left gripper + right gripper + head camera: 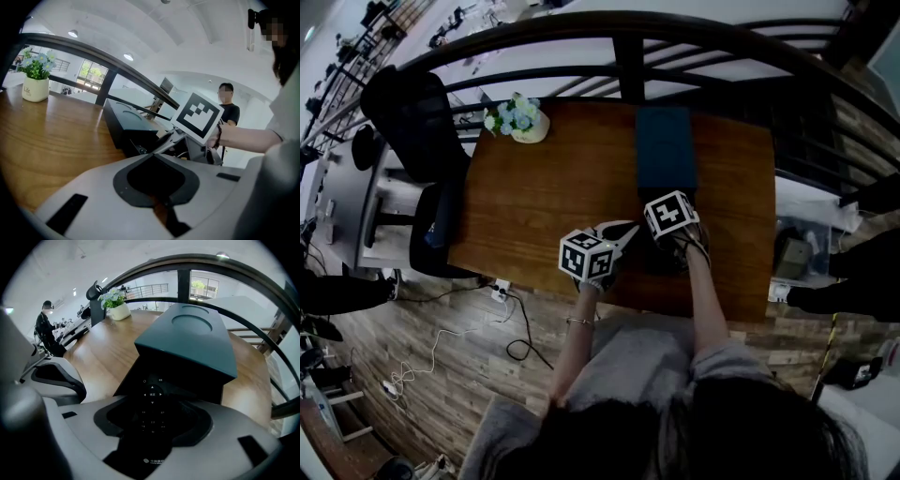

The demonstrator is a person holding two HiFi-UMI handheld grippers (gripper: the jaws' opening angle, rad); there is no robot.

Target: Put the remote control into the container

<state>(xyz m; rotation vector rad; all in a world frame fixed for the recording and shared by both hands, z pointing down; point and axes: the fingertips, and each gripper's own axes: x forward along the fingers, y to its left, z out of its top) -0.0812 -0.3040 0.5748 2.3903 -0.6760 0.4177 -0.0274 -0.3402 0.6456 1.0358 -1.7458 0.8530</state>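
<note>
The black remote control (152, 401) lies lengthwise between the jaws of my right gripper (152, 420), which is shut on it. Its far end reaches into the dark open end of the teal box-shaped container (197, 341). From the head view the container (666, 150) lies on the wooden table (544, 197), with the right gripper's marker cube (671, 214) at its near end. My left gripper (157, 192) is shut with nothing in it and hovers just left of the right one. In its view the container (126, 124) stands ahead.
A small potted plant (523, 120) stands at the table's far left corner. A curved black railing (628, 56) runs behind the table. An office chair (412, 122) sits off the left side. A person (228, 101) stands in the background.
</note>
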